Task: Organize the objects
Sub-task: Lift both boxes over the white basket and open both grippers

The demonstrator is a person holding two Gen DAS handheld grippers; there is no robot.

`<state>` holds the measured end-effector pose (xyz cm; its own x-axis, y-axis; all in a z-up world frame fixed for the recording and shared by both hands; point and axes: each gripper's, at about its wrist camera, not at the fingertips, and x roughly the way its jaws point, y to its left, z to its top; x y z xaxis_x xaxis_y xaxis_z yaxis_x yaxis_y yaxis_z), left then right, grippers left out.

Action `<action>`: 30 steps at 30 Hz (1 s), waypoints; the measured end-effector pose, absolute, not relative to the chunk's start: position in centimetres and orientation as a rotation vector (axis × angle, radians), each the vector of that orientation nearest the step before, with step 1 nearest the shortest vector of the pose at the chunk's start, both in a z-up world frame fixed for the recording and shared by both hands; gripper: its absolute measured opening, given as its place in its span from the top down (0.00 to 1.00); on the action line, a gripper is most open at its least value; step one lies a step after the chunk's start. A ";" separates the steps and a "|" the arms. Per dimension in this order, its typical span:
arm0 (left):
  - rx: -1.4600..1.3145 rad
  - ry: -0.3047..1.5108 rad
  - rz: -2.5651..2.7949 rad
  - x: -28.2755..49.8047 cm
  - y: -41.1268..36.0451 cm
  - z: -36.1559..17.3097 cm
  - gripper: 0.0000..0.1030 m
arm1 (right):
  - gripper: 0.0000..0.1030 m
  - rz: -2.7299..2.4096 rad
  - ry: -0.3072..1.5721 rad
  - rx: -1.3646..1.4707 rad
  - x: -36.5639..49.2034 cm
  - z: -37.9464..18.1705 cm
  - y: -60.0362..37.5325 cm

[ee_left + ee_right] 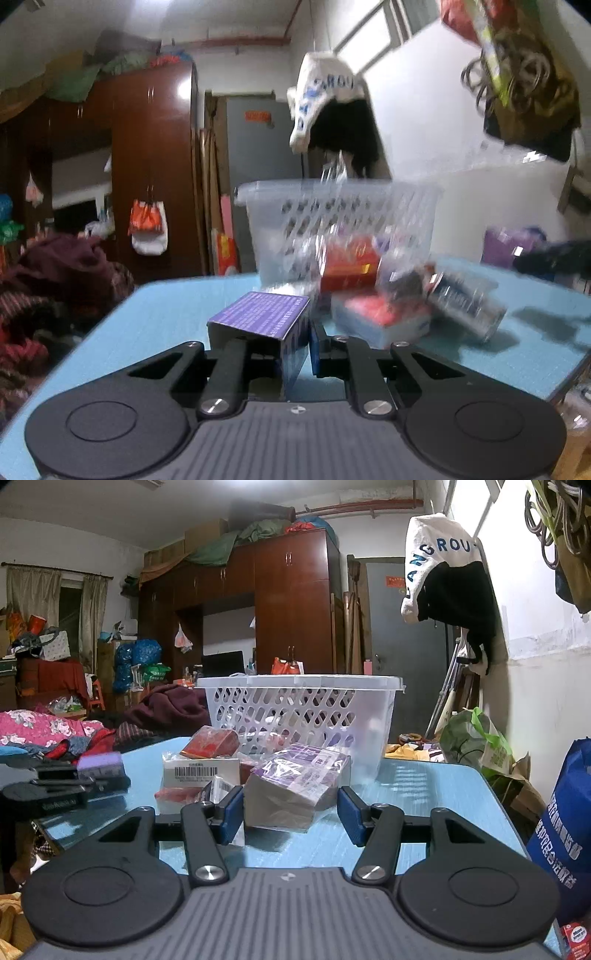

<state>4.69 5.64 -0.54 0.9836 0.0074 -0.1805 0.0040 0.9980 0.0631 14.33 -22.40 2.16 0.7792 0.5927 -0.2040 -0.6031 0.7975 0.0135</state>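
My left gripper (275,341) is shut on a purple box (264,317) and holds it above the blue table (155,325). It also shows in the right wrist view (85,775) at the far left, with the purple box (99,765) in it. My right gripper (291,814) is open, its blue pads either side of a plastic-wrapped purple pack (299,786) that lies on the table (424,786). A white perforated basket (299,709) stands behind the pile; it is blurred in the left wrist view (340,225).
The pile holds a red box (210,742), a white barcode box (201,771) and red packets; in the left wrist view a red box (349,266) and wrapped packs (461,299). A blue bag (561,830) stands at the table's right. Clothes hang above.
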 end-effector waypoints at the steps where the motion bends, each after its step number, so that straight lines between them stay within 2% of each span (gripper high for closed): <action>1: 0.059 0.158 -0.005 4.4 5.6 -0.1 0.83 | 0.44 0.647 0.201 -0.052 14.3 2.1 -22.4; 7: 0.052 0.081 -0.067 6.8 4.9 4.7 0.83 | 0.44 0.664 0.156 -0.046 15.0 4.4 -21.6; 11: 0.014 0.076 -0.115 12.4 4.5 10.1 0.83 | 0.44 0.649 0.099 -0.084 17.7 9.2 -19.1; 15: -0.006 0.187 -0.118 19.8 3.7 13.9 0.83 | 0.44 0.602 0.113 -0.145 22.0 12.5 -16.1; 18: -0.021 0.300 -0.083 24.0 3.6 14.4 0.80 | 0.44 0.567 0.182 -0.178 25.4 13.1 -14.6; 19: -0.032 0.359 -0.081 25.4 3.7 14.3 0.70 | 0.44 0.566 0.212 -0.179 26.5 13.1 -14.2; 20: -0.049 0.412 -0.089 26.5 3.9 14.1 0.50 | 0.44 0.576 0.257 -0.180 27.7 13.0 -13.9; 21: -0.065 0.471 -0.090 27.9 4.0 13.9 0.40 | 0.43 0.570 0.285 -0.172 28.4 12.8 -13.8; 22: -0.079 0.508 -0.075 28.7 4.1 13.8 0.26 | 0.36 0.551 0.293 -0.167 28.8 12.8 -13.7; 23: -0.092 0.529 -0.053 29.1 4.3 13.8 0.22 | 0.29 0.523 0.304 -0.162 29.2 12.9 -13.6; 24: -0.104 0.546 -0.048 29.2 4.4 13.7 0.21 | 0.12 0.514 0.317 -0.154 29.3 12.9 -13.8; 25: -0.110 0.554 -0.057 28.9 4.5 13.5 0.21 | 0.02 0.527 0.338 -0.150 29.2 12.8 -13.9; 30: -0.111 0.566 -0.132 26.0 5.1 13.1 0.18 | 0.00 0.541 0.334 -0.139 26.8 12.4 -15.8</action>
<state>25.97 5.08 13.08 0.8358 -0.1546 -0.5267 0.0937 0.9856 -0.1407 26.83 -15.82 12.42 0.8049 0.4814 -0.3470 -0.5261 0.8493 -0.0423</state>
